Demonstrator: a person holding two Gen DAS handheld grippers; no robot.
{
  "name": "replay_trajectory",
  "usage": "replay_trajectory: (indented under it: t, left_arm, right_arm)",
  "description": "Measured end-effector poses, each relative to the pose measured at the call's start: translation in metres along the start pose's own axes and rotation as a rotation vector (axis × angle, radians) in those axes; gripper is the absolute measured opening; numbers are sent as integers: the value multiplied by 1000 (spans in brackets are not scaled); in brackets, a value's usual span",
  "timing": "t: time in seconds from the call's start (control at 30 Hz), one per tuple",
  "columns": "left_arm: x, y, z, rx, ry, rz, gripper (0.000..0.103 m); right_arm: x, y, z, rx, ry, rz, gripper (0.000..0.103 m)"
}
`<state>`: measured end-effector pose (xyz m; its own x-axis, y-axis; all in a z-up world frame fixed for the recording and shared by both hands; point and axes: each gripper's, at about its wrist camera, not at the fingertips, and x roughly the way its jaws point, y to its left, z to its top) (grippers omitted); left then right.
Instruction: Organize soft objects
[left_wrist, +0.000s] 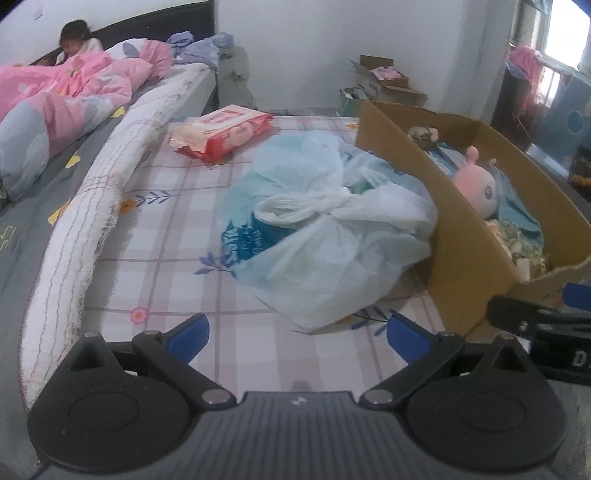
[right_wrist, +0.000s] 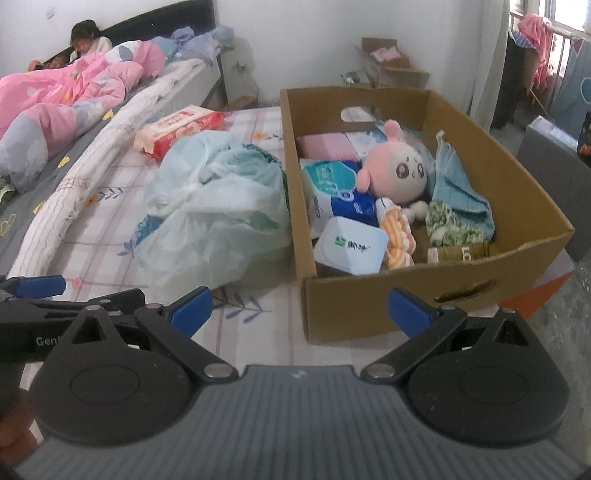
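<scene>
Both tools hang low over the checked, flower-printed bed sheet (left_wrist: 177, 229), and the biggest thing on it is the open brown cardboard box (right_wrist: 369, 306), already loaded with a round pink plush toy (right_wrist: 400, 173), tissue packs and folded cloths. Pressed against its left wall sits the knotted translucent white plastic bag with blue print (left_wrist: 325, 236), bulky and slack, and by my reading that is the next soft thing to go in. The knot at the top looks like the best hold; pinching loose film lower down would likely let it slide or tear. Farther back, well apart, lies the red-and-white soft tissue pack (left_wrist: 221, 133). The left tongs (left_wrist: 297, 334) are spread wide and carry nothing, the bag straight ahead just beyond the tips. The right tongs (right_wrist: 300, 306) are equally wide and empty, facing the box's near wall, the bag ahead to their left.
</scene>
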<state>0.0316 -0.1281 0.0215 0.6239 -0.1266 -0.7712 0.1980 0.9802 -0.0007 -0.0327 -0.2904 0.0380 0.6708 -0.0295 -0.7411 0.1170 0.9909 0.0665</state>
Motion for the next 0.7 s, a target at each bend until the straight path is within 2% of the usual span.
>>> replay_trajectory:
  t: [0.1,0.7]
  left_arm:
    - [1,-7,-1,20,3,19,102]
    - [5,-19,-1,47,29,19,102]
  right_arm:
    - [2,-5,-3,6,8,-7,102]
    - [8,-20,-9,1,36,-19,102]
